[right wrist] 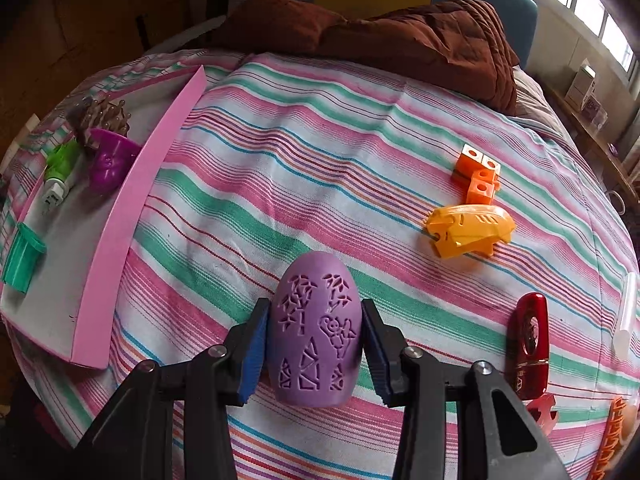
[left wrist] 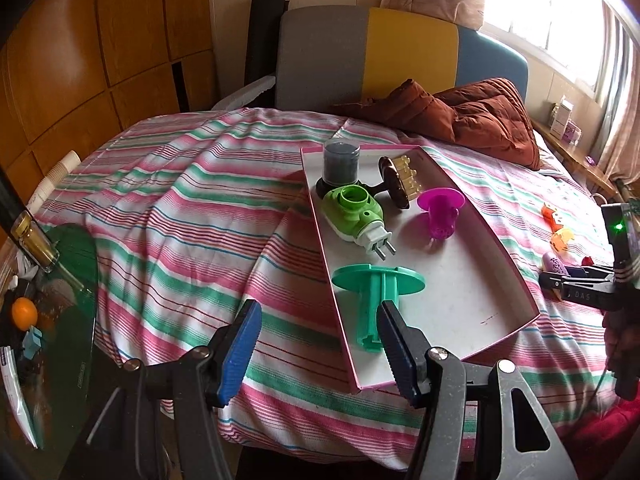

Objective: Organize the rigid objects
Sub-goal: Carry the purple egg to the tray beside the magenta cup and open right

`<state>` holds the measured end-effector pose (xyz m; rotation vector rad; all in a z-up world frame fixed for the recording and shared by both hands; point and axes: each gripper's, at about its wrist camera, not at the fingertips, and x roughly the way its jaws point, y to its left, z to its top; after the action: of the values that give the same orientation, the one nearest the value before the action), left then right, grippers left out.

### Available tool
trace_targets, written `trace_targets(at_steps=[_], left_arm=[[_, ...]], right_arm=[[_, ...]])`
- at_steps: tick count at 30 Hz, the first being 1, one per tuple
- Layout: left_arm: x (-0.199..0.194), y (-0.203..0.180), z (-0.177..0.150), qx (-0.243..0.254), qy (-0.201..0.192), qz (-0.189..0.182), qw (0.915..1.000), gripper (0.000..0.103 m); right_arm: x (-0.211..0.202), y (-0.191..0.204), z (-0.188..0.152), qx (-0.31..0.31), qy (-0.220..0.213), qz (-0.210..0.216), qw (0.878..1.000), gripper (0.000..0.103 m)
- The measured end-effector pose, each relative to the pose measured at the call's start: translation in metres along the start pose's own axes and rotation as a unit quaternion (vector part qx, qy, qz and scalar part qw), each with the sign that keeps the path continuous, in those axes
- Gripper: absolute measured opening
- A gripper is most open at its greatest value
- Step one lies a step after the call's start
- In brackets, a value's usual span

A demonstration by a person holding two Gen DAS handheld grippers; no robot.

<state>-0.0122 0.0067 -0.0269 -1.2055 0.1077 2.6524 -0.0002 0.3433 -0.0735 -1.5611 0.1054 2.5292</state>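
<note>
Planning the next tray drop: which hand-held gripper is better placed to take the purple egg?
Right. The right hand-held gripper already brackets the purple patterned plastic egg; the left hand-held gripper sits open by the pink-rimmed tray.

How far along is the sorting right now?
Done: five items sit in the pink tray, including the teal spool. In hand: the right tongs straddle the purple egg. Left: the orange blocks, yellow shell and red case.

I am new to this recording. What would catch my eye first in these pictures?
The purple egg-shaped shell with carved patterns stands out, sitting between the right gripper pads on the striped bedsheet. Next, the pink-rimmed tray holds a teal spool near the open left gripper.
</note>
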Motion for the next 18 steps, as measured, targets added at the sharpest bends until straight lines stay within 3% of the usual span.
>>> trace_targets(at_steps=[6,13,18], left_arm=[[0.001,0.006,-0.004,-0.007,0.001,-0.004,1.0,0.061],[0.004,0.017,-0.008,-0.022,0.003,-0.003,0.9998,0.061],[0.005,0.023,-0.01,-0.03,0.006,-0.002,0.9995,0.061]], right_arm=[[-0.022,0.012,0.007,0.041,-0.019,0.04,0.998,0.044],[-0.057,0.065,0.029,0.005,-0.072,0.095,0.993,0.044],[-0.053,0.122,0.039,-0.037,-0.067,0.133,0.988,0.044]])
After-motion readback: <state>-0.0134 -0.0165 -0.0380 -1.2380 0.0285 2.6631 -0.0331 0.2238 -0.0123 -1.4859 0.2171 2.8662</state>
